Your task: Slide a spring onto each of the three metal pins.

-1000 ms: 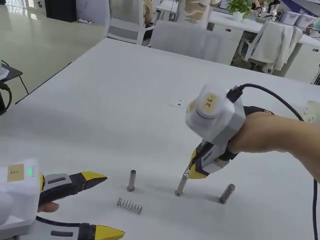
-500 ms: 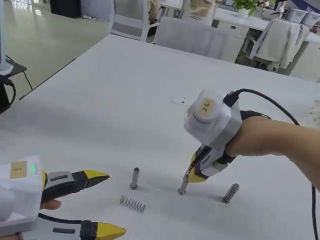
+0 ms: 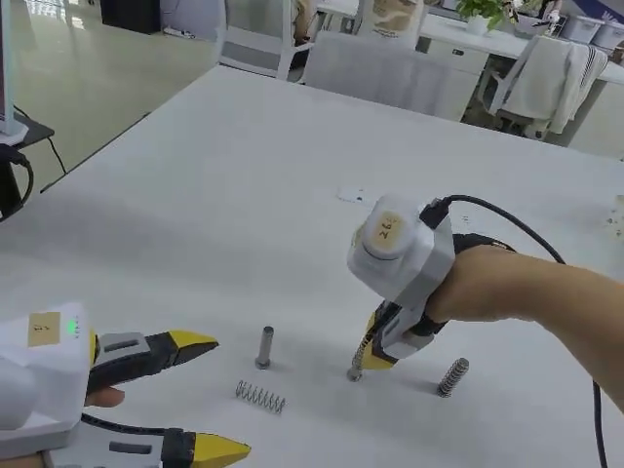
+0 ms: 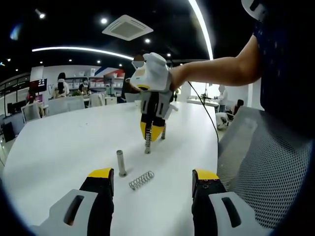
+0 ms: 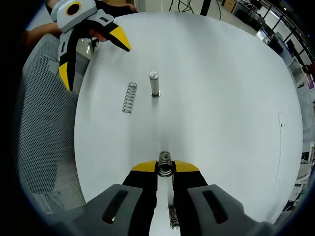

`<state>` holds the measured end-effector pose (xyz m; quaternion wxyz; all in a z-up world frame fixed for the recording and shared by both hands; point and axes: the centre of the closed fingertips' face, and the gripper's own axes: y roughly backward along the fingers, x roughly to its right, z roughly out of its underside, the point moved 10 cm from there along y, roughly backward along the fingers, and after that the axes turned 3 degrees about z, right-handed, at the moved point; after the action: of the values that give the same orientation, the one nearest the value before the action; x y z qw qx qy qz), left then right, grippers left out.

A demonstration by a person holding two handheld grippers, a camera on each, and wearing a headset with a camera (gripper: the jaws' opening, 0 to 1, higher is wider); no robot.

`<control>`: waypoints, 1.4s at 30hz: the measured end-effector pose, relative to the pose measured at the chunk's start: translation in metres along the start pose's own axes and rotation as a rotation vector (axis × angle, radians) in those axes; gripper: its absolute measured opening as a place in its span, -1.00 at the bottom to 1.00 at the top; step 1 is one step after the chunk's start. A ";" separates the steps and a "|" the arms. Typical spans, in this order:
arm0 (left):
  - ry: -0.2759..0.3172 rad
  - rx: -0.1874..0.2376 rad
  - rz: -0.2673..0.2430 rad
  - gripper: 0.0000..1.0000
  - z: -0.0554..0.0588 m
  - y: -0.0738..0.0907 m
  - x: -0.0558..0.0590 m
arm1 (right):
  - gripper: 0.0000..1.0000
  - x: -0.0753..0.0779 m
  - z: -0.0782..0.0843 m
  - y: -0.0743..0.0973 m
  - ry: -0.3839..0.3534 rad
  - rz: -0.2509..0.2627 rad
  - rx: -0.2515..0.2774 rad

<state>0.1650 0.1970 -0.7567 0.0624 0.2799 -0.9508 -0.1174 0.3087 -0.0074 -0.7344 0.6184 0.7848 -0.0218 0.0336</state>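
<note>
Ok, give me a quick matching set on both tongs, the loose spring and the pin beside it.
Things: 1 left tongs; 2 right tongs; 3 loose spring; 4 pin beside it.
States: A upright, bare; B shut on held spring at the middle pin; C open, holding nothing; D lying flat on the table.
Pairs: 1-C; 2-B; 3-D; 4-A.

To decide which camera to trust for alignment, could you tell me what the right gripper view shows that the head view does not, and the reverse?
Right gripper view: an end-on look down the held spring, pinched between the yellow tips of the right gripper.
Head view: the hand around that gripper, its cable, and a side look at the held spring over the middle pin.
Both: the bare pin, the loose spring lying beside it, and the open left gripper.
</note>
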 end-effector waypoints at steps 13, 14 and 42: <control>-0.001 -0.003 0.002 0.19 0.001 0.001 0.001 | -0.82 -0.005 0.003 -0.013 -0.010 -0.005 -0.015; -0.001 -0.004 0.002 0.19 0.001 0.001 0.001 | -0.82 -0.006 0.004 -0.015 -0.011 -0.007 -0.016; -0.002 -0.006 0.006 0.18 -0.001 0.001 0.004 | -0.61 -0.007 0.006 -0.014 -0.029 -0.001 0.011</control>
<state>0.1619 0.1954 -0.7553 0.0625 0.2769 -0.9513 -0.1203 0.3029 -0.0096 -0.7495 0.6137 0.7887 -0.0301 0.0222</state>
